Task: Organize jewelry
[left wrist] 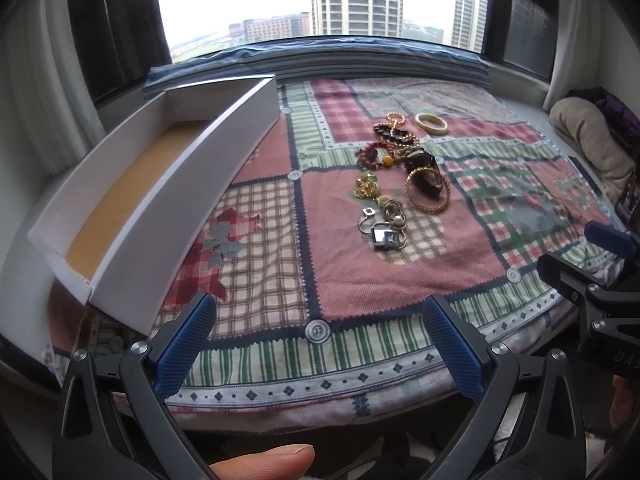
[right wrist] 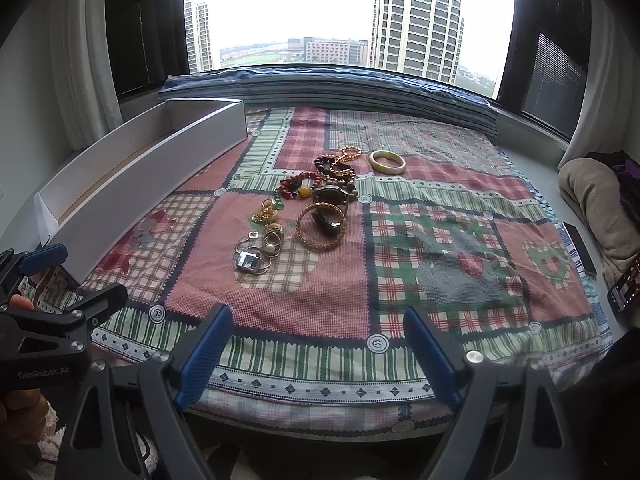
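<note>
From my left wrist, my left gripper (left wrist: 320, 332) hangs spread wide over the near edge of the patchwork blanket (left wrist: 360, 280), holding nothing. The blue pads (left wrist: 184, 344) show clearly, but the handles run out of the bottom of the picture. A thumb tip (left wrist: 264, 460) pokes in below, the rest of that hand cut off. Ahead of my fingers and a little to their right lies the heap of jewelry (left wrist: 394, 176): a pale bangle (left wrist: 431, 123) farthest away, beaded bracelets tangled together so I cannot count them, a gold bangle (left wrist: 427, 194) round something dark I cannot make out, and nearest me a knot of rings (left wrist: 384, 228). Ahead to the left stands a long white box (left wrist: 192, 176), open on top, its bottom brown and bare where I can see it. My right gripper (left wrist: 600, 264) juts in at the right edge, only partly in view.

From my right wrist, my right gripper (right wrist: 318, 340) is likewise spread wide and grips nothing. The jewelry (right wrist: 312, 208) sits ahead, slightly left of my fingers, apart from them. The box (right wrist: 152, 176) lies far left; its near wall hides most of the inside. My left gripper (right wrist: 52, 272) shows at the left edge, one finger mostly hidden. A dark flat thing (right wrist: 580, 248) at the blanket's right edge is too small to name.
</note>
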